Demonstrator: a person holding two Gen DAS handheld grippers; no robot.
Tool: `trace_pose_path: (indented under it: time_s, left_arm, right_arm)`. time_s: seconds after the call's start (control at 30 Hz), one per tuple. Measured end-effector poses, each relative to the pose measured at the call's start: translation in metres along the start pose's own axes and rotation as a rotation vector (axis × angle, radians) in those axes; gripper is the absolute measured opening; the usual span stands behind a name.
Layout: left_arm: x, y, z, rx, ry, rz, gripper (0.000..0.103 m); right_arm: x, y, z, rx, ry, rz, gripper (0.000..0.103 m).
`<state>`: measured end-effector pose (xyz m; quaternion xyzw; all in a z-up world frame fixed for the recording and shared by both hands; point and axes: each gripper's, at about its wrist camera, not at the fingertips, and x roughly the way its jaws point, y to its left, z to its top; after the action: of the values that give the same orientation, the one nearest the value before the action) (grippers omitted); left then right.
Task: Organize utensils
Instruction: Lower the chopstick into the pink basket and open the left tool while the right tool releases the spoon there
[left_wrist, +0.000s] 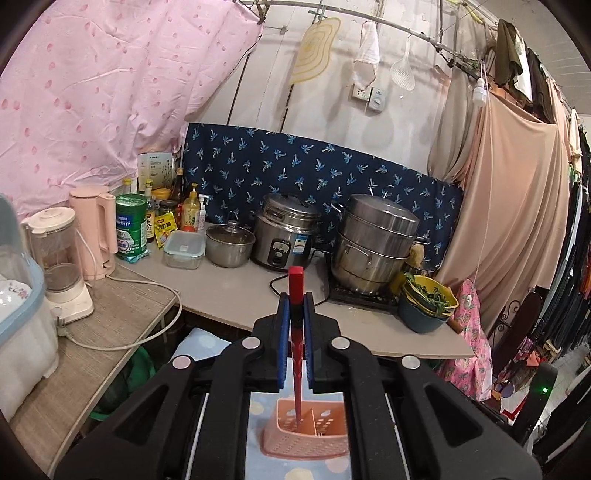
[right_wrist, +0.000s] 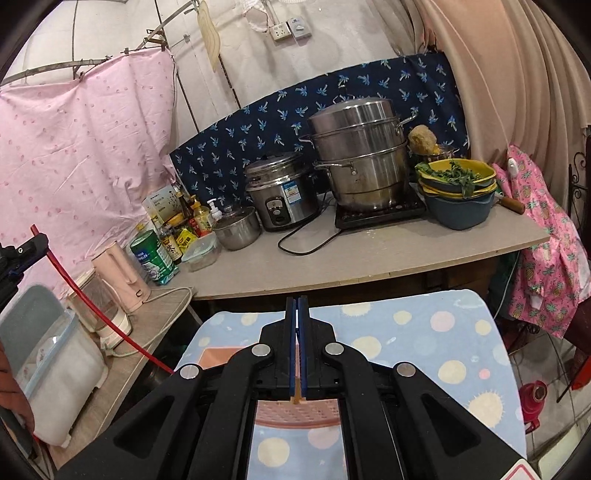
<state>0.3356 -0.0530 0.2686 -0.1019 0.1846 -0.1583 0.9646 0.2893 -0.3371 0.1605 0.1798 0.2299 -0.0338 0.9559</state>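
Left hand-held gripper (left_wrist: 296, 299) is closed tight on a red chopstick (left_wrist: 295, 332), its thin end pointing down toward the pink basket (left_wrist: 306, 432).

Right hand-held gripper (right_wrist: 297, 306) is closed too, with a thin yellowish stick (right_wrist: 296, 397) pinched between its blue pads; only a small bit shows, so what it is I cannot tell. The basket sits on the dotted blue cloth (right_wrist: 424, 350) right below both grippers. No utensils show inside the basket yet, though only part of it is in view. I think the job is in its early part: both sticks are picked up, and dropping them into the basket is still left.
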Motion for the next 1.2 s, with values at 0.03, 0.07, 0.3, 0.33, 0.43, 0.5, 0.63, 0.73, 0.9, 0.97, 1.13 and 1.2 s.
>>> trace_pose_path:
  time_s: [0.03, 0.07, 0.3, 0.33, 0.43, 0.5, 0.63, 0.73, 0.9, 0.97, 1.13, 1.2]
  left_arm:
    - [0.009, 0.0, -0.002, -0.001, 0.006, 0.005, 0.007]
    - [0.019, 0.0, -0.006, -0.003, 0.014, 0.012, 0.007]
    - [0.066, 0.009, -0.041, -0.014, 0.083, 0.029, 0.007]
    - [0.07, 0.011, -0.045, -0.018, 0.093, 0.029, 0.007]
    - [0.081, 0.015, -0.057, -0.02, 0.131, 0.034, 0.008]
    - [0.084, 0.016, -0.063, -0.02, 0.14, 0.043, 0.008]
    - [0.079, 0.018, -0.068, -0.018, 0.137, 0.06, 0.028]
    - [0.068, 0.017, -0.069, -0.012, 0.125, 0.069, 0.045]
    - [0.044, 0.01, -0.073, 0.03, 0.112, 0.096, 0.057]
    - [0.035, 0.008, -0.077, 0.044, 0.116, 0.106, 0.059]
    - [0.003, 0.006, -0.098, 0.095, 0.149, 0.129, 0.061]
    - [-0.01, 0.007, -0.109, 0.112, 0.17, 0.137, 0.061]
  right_arm:
    - [0.008, 0.0, 0.001, -0.001, 0.007, -0.005, 0.002]
    - [0.015, 0.0, 0.0, -0.003, 0.015, -0.006, 0.002]
    - [0.052, -0.011, -0.016, -0.005, 0.063, -0.045, 0.002]
    - [0.056, -0.013, -0.019, -0.005, 0.069, -0.052, 0.002]
    - [0.065, -0.017, -0.023, -0.006, 0.088, -0.057, 0.003]
    - [0.066, -0.018, -0.024, -0.007, 0.086, -0.058, 0.004]
    - [0.058, -0.019, -0.025, -0.01, 0.071, -0.059, 0.006]
    - [0.048, -0.016, -0.025, -0.012, 0.059, -0.05, 0.011]
    - [0.024, -0.011, -0.028, -0.026, 0.041, -0.041, 0.02]
    - [0.01, -0.009, -0.031, -0.024, 0.036, -0.031, 0.024]
    - [-0.029, 0.0, -0.049, -0.041, 0.027, -0.025, 0.035]
    - [-0.044, 0.003, -0.06, -0.041, 0.035, -0.017, 0.037]
